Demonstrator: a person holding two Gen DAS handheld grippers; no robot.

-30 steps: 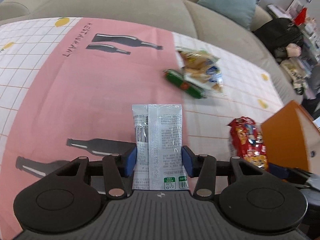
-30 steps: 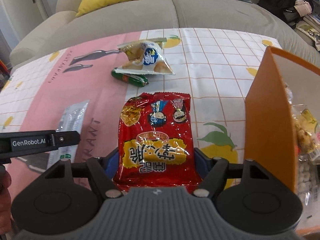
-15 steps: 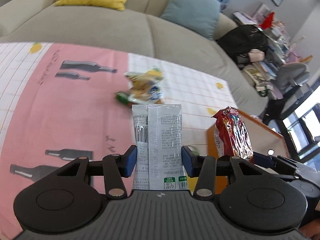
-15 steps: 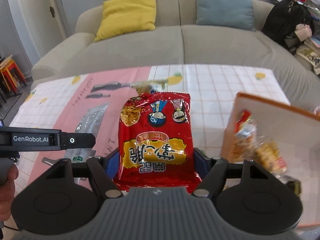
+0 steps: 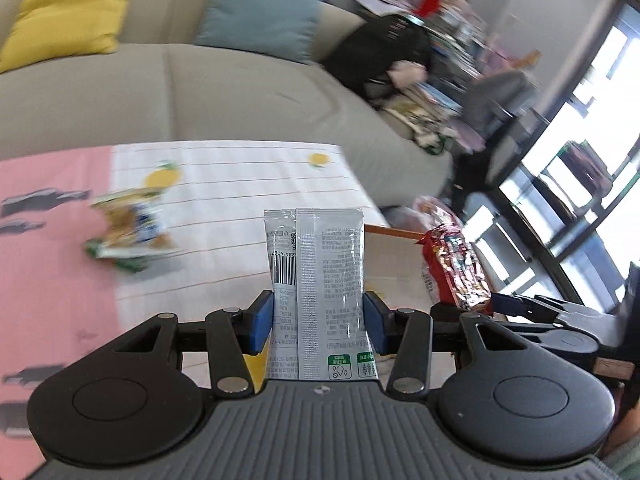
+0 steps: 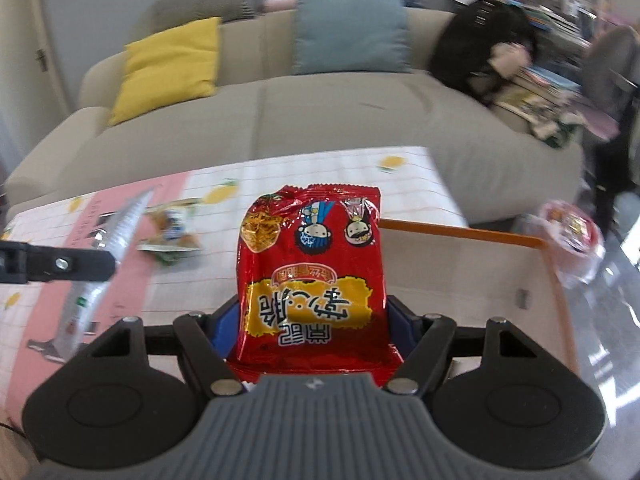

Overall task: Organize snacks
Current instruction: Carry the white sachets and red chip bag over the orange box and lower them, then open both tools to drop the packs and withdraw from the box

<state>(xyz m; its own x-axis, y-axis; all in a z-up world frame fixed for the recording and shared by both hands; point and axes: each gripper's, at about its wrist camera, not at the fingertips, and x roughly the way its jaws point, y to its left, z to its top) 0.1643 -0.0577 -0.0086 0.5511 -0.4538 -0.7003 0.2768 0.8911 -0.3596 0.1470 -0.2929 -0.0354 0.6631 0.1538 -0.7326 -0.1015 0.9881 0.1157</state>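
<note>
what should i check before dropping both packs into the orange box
1. Left hand-held gripper shut on the silver pack: ok.
2. Right hand-held gripper shut on the red pack: ok.
3. Red pack over the orange box: ok, it looks in line with the opening.
4. Silver pack over the box: cannot tell, it looks near the box's left edge.
5. Room inside the box: cannot tell, the floor is hidden.
6. Snacks left on the cloth: not ok, a small pile is waiting.
</note>
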